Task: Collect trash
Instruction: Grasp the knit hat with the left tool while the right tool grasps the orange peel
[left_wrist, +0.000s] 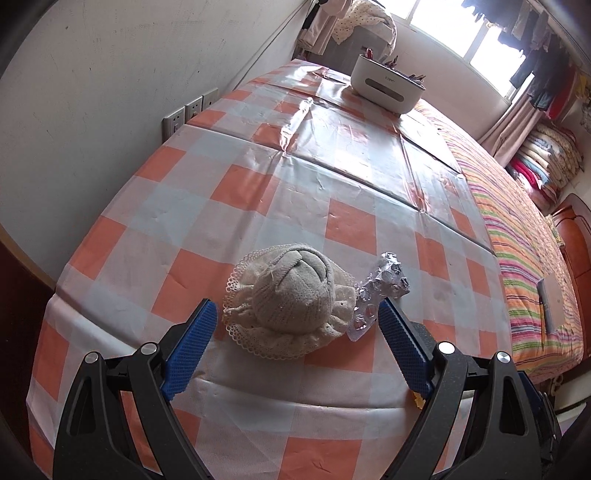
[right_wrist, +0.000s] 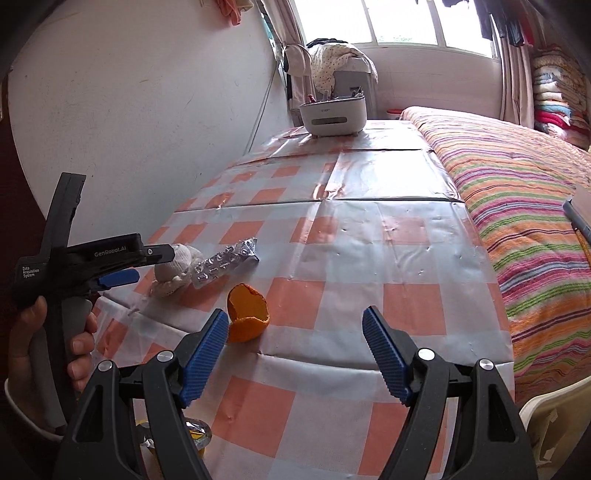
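Ahead of me the counter (left_wrist: 280, 192) wears a glossy cloth of orange and pale checks, creased along its folds. A cream knitted sock (left_wrist: 291, 295) with a lace cuff lies rolled up near its front edge. At the far end a white caddy (left_wrist: 388, 88) stands with small items poking out of its top. A white wall runs along my left, with a row of sockets (left_wrist: 190, 110) just above the counter's edge. To my right a bed (right_wrist: 517, 192) lies under a striped blanket, and folded quilts (right_wrist: 557, 96) are stacked beside the bright window (right_wrist: 399, 22). Clothes (left_wrist: 535, 62) hang on a line near it.
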